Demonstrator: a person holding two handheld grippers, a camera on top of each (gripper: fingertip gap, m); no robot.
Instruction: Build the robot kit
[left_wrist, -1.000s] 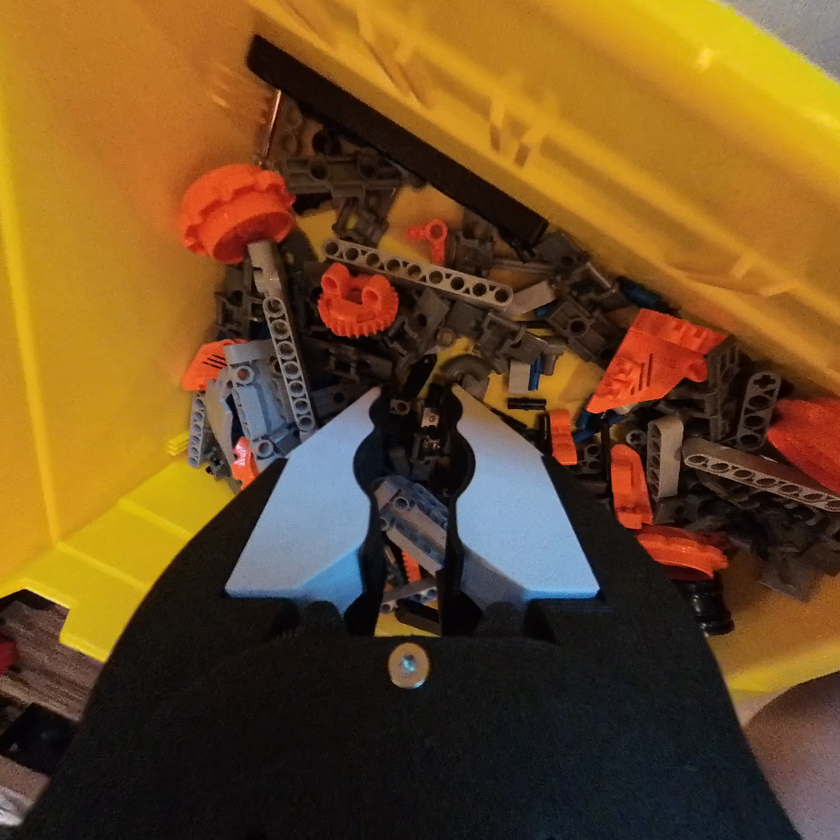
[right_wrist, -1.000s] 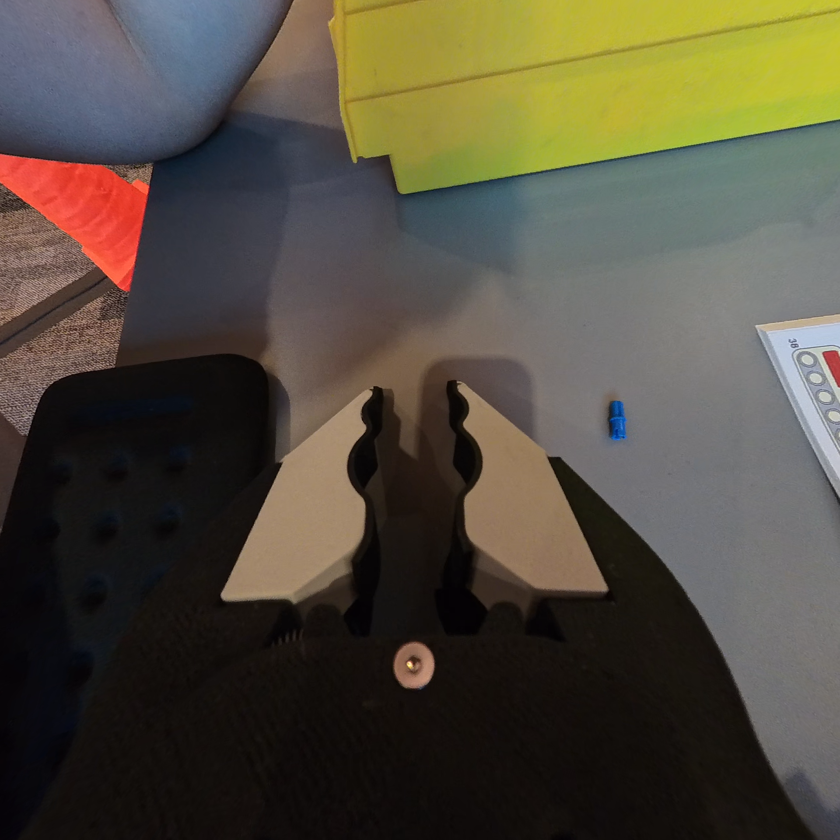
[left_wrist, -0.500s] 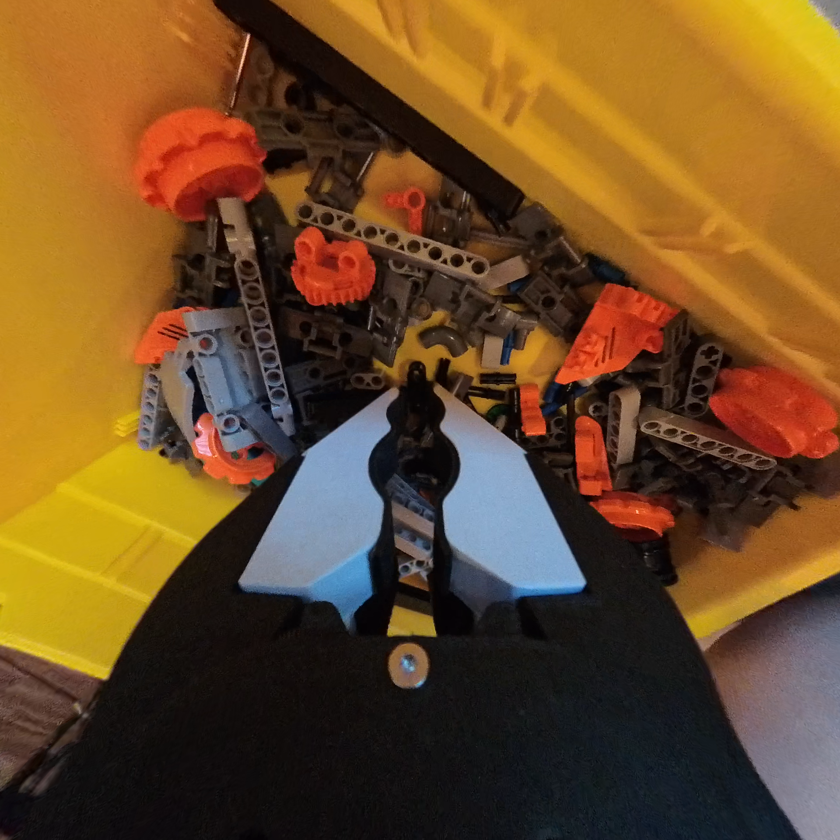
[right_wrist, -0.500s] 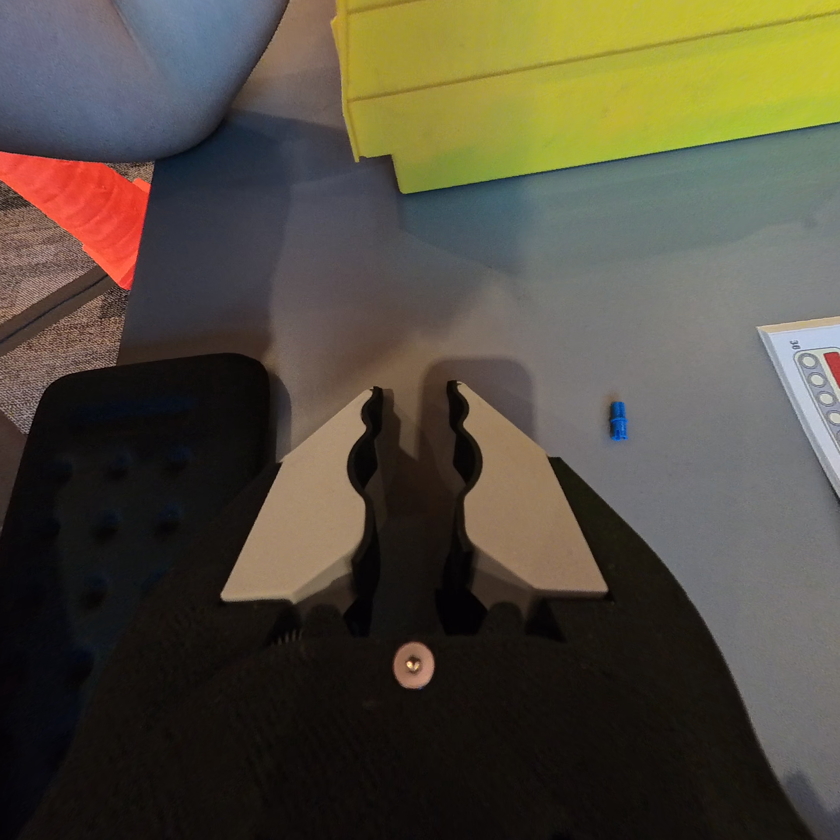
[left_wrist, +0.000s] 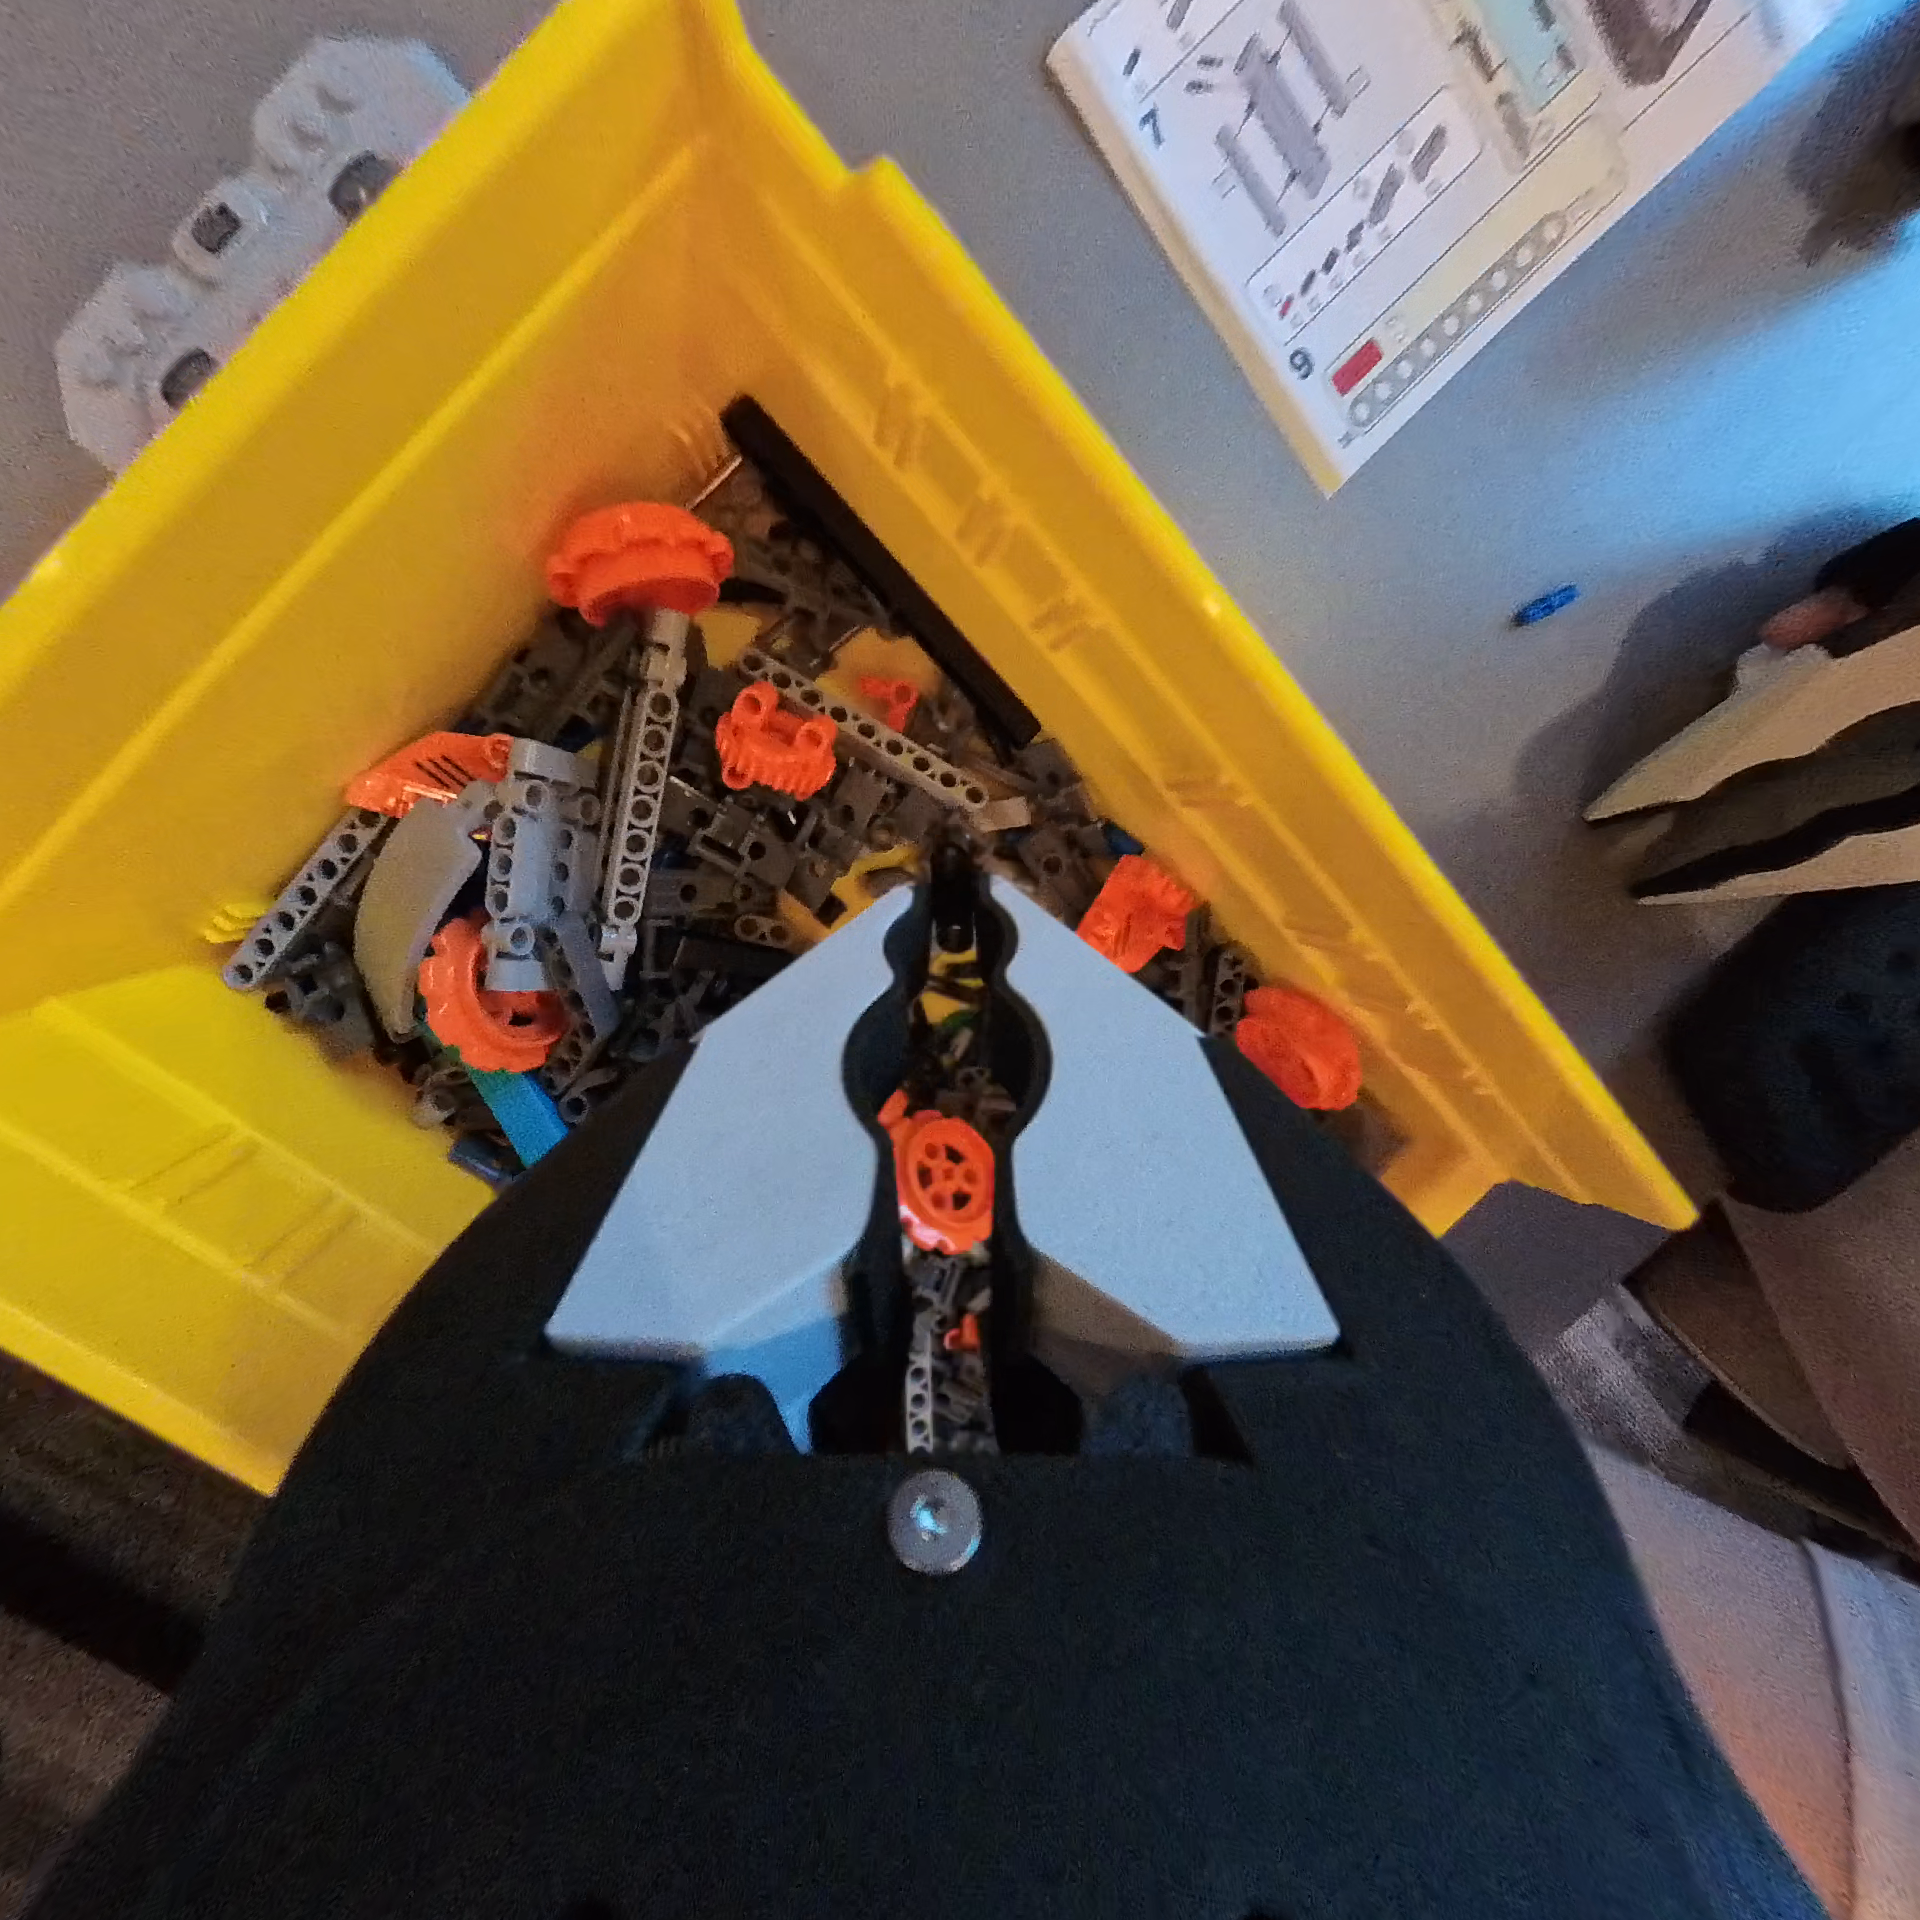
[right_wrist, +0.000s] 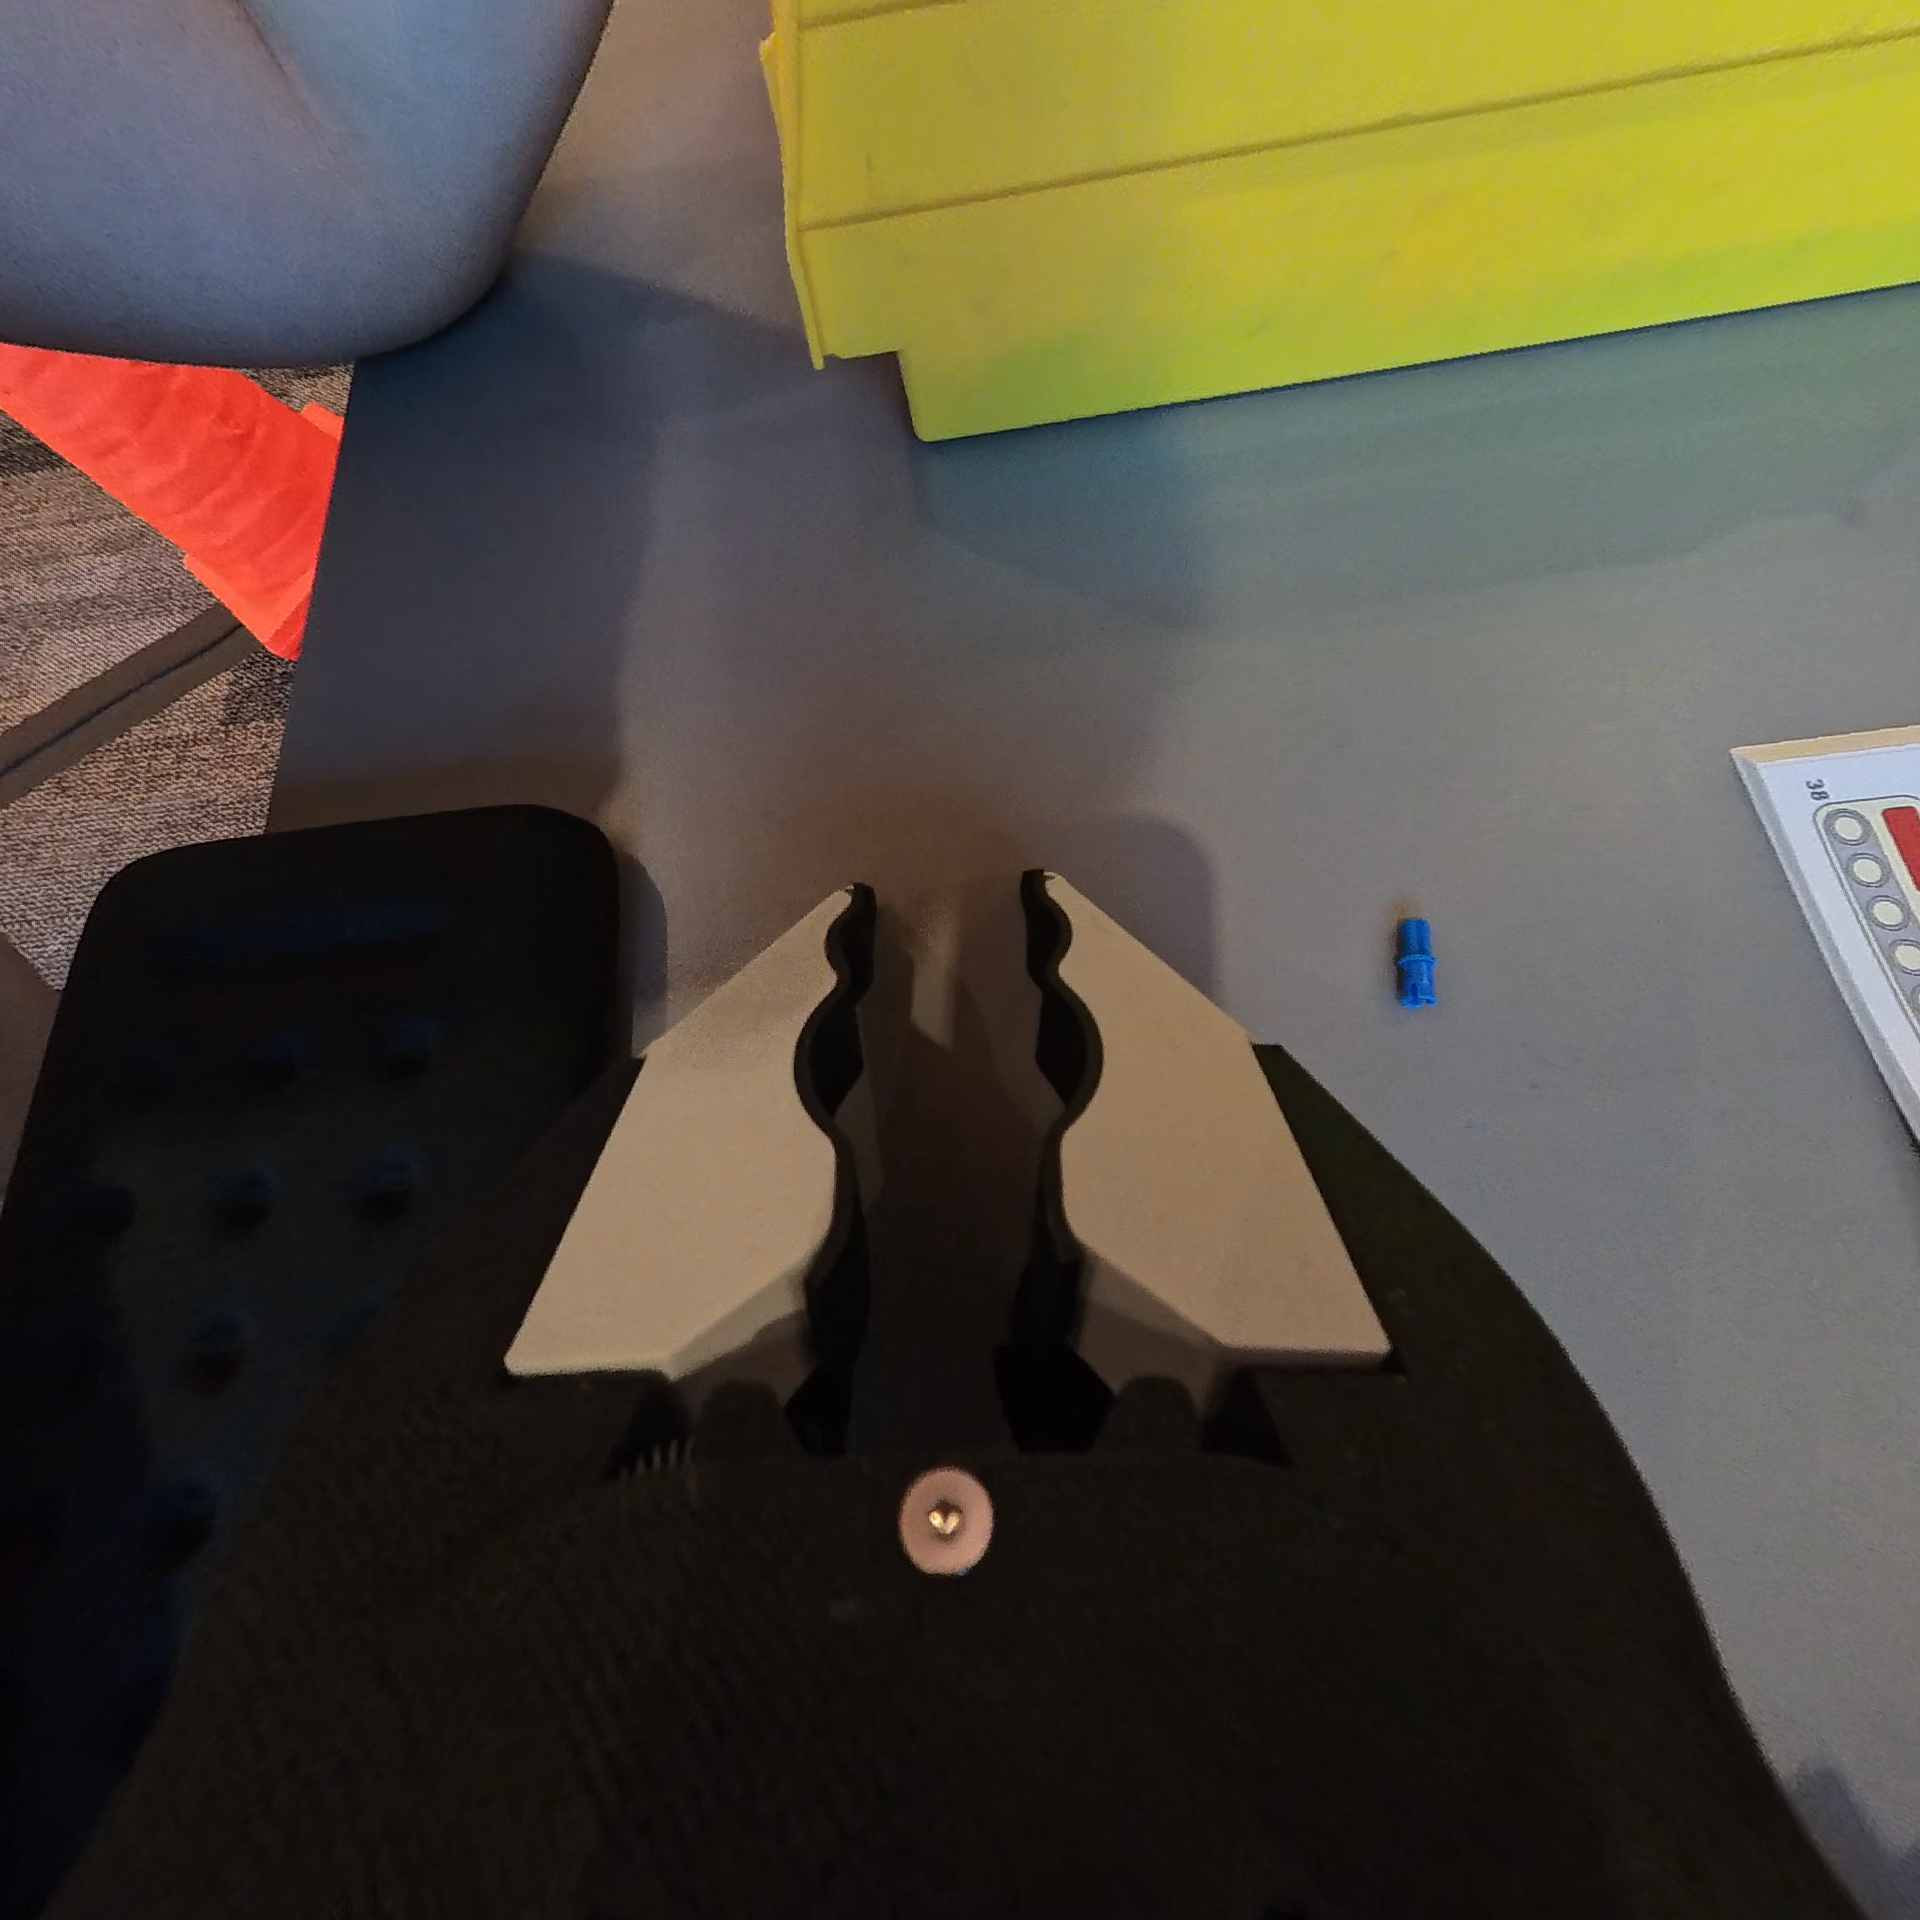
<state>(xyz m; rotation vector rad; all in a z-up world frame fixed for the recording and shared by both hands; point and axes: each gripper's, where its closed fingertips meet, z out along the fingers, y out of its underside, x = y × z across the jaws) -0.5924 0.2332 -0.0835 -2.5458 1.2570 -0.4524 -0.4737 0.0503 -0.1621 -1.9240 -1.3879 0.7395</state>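
We see left gripper (left_wrist: 948, 883) above yellow bin (left_wrist: 436, 436), clear of its walls, tips pinched on small black piece (left_wrist: 950, 871). Bin holds grey beams, orange gears (left_wrist: 774, 740). Right gripper (right_wrist: 948, 909) parted, empty, over bare table (right_wrist: 1299, 644) beside bin; blue pin (right_wrist: 1413, 963) nearby.

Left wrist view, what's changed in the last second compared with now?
The left tongs, open a second ago down among the bricks, closed on a small black piece and lifted it up out of the yellow bin, so the table, a booklet and a blue pin now show. The right tongs stayed open and still over the table.
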